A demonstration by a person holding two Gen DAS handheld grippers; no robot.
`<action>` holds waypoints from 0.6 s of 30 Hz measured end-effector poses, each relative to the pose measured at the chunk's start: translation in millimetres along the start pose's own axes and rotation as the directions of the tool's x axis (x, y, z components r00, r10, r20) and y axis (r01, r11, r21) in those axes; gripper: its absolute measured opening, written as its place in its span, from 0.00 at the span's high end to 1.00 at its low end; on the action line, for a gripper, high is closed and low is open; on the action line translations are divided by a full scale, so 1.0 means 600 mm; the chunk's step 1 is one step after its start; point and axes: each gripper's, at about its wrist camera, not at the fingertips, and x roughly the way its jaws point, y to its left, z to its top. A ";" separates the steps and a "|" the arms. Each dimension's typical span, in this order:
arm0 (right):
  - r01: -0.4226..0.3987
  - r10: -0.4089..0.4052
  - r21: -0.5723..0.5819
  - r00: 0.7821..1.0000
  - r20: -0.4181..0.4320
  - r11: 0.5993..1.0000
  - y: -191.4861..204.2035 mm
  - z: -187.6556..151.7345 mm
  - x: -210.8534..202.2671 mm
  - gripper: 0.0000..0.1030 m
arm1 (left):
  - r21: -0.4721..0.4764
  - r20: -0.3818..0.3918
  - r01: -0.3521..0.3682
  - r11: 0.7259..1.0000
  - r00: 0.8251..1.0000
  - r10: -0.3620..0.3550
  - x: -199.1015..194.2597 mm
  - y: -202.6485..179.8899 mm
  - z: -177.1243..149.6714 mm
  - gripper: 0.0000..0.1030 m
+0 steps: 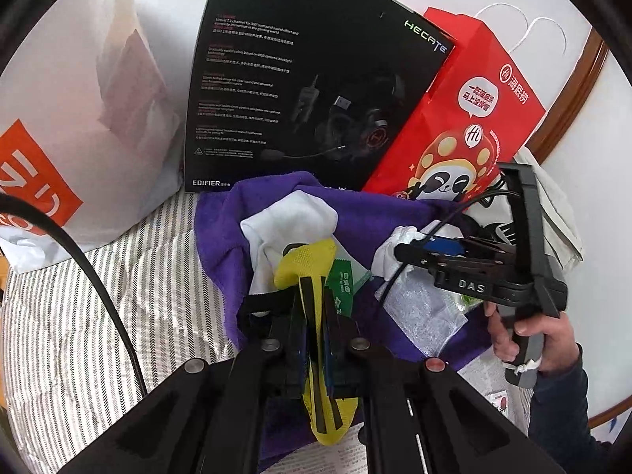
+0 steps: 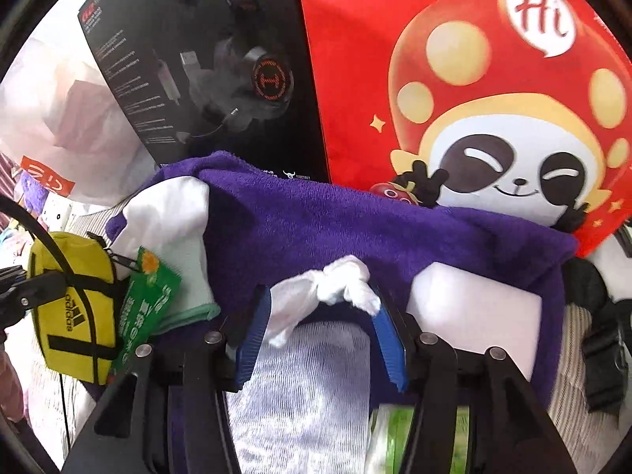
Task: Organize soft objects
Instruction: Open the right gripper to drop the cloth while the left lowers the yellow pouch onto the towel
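On the purple towel (image 2: 316,229) spread over the striped bedding (image 1: 98,296), the left gripper (image 1: 312,276) is clamped on a yellow Adidas pouch (image 1: 308,260). Right gripper (image 2: 320,316) stands parted around a knotted white cloth (image 2: 335,284), near the red panda bag (image 2: 474,98).
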 end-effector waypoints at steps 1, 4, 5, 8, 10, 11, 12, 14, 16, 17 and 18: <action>0.003 -0.003 0.001 1.000 0.003 1.000 -0.001 -0.001 -0.005 0.49 | 0.000 -0.003 0.004 1.000 1.000 -0.004 0.001 0.000 0.000 0.94; 0.029 -0.029 0.005 0.999 0.022 1.000 -0.003 -0.016 -0.042 0.49 | 0.006 -0.003 0.009 1.000 1.000 -0.009 0.002 -0.004 0.000 0.94; 0.035 -0.035 0.006 0.999 0.032 0.999 -0.003 -0.020 -0.055 0.49 | 0.010 -0.004 0.013 1.000 1.000 -0.013 0.002 -0.007 0.000 0.94; 0.060 -0.061 0.016 0.995 0.078 0.998 -0.009 -0.040 -0.101 0.49 | 0.020 0.000 0.022 1.000 1.000 -0.022 0.000 -0.016 0.000 0.94; 0.068 -0.070 0.025 0.993 0.099 0.997 -0.013 -0.055 -0.127 0.48 | 0.028 0.001 0.033 0.999 0.999 -0.033 0.000 -0.024 0.000 0.94; 0.070 -0.073 0.029 0.992 0.102 0.997 -0.018 -0.065 -0.141 0.48 | 0.035 0.002 0.034 0.999 0.999 -0.034 0.001 -0.030 0.000 0.94; 0.076 -0.080 0.038 0.991 0.108 0.996 -0.024 -0.075 -0.153 0.48 | 0.042 0.002 0.032 0.999 0.999 -0.032 0.003 -0.035 0.000 0.94; 0.086 -0.091 0.050 0.990 0.107 0.995 -0.037 -0.090 -0.167 0.48 | 0.058 -0.006 0.041 0.997 0.999 -0.041 0.010 -0.048 0.000 0.94; 0.113 -0.117 0.051 0.988 0.098 0.992 -0.041 -0.108 -0.177 0.48 | 0.082 -0.019 0.054 0.995 0.998 -0.052 0.019 -0.065 -0.003 0.94; 0.133 -0.137 0.051 0.986 0.097 0.990 -0.044 -0.117 -0.184 0.48 | 0.089 -0.026 0.051 0.995 0.998 -0.049 0.024 -0.072 -0.004 0.94; 0.147 -0.152 0.053 0.983 0.099 0.988 -0.045 -0.123 -0.191 0.48 | 0.093 -0.032 0.048 0.994 0.998 -0.045 0.029 -0.077 -0.006 0.94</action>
